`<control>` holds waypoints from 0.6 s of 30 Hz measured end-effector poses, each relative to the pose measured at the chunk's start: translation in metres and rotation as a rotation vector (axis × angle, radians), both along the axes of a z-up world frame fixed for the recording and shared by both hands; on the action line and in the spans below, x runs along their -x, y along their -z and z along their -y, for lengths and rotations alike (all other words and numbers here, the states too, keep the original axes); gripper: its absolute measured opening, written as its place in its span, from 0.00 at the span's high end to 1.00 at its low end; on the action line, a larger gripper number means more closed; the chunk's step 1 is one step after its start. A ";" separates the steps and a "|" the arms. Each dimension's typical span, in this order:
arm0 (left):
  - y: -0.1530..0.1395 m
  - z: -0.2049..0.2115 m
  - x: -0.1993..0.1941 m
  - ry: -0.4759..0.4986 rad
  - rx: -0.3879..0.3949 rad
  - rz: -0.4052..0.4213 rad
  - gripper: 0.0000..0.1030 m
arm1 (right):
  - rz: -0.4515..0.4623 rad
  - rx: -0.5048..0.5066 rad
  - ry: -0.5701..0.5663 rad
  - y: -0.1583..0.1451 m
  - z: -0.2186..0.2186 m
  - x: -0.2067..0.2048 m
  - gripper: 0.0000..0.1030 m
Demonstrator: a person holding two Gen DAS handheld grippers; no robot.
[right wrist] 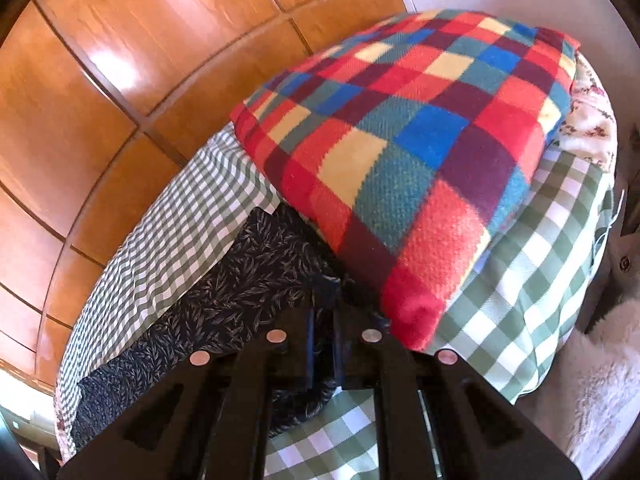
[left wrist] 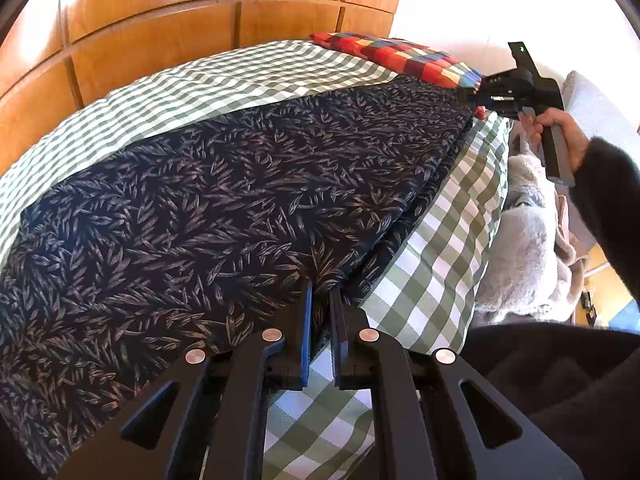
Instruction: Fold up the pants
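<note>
Dark navy pants [left wrist: 224, 184] with a pale leaf print lie spread flat across a green checked bed sheet [left wrist: 432, 260]. My left gripper [left wrist: 321, 292] is shut on the near edge of the pants, with fabric pinched between its fingers. At the far end a hand [left wrist: 560, 132] holds my right gripper [left wrist: 478, 98] at the pants' other corner. In the right wrist view the right gripper [right wrist: 323, 284] is shut on the dark pants [right wrist: 224, 280], right beside a plaid pillow [right wrist: 420, 152].
The red, blue and yellow plaid pillow [left wrist: 400, 56] lies at the head of the bed. A wooden wardrobe [left wrist: 160, 20] runs along the far side. Grey fluffy fabric [left wrist: 520, 248] is heaped off the bed's right edge, beside a dark sleeve [left wrist: 600, 184].
</note>
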State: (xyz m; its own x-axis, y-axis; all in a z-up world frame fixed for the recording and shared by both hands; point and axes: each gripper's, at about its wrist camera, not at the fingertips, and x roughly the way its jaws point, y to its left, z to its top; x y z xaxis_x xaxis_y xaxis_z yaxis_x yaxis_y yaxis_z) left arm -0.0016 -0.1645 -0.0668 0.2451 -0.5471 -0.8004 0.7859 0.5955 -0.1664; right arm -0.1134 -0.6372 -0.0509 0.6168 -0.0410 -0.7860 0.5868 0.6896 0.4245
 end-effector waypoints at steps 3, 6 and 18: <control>0.004 -0.006 -0.006 -0.022 0.047 -0.055 0.94 | -0.059 0.021 0.001 0.014 -0.002 -0.003 0.94; 0.002 -0.014 -0.011 -0.044 0.102 -0.107 0.86 | -0.075 0.045 0.012 0.013 -0.005 -0.006 0.94; -0.015 -0.094 -0.019 -0.238 0.220 -0.134 0.68 | -0.091 0.208 -0.115 -0.035 -0.055 -0.013 0.65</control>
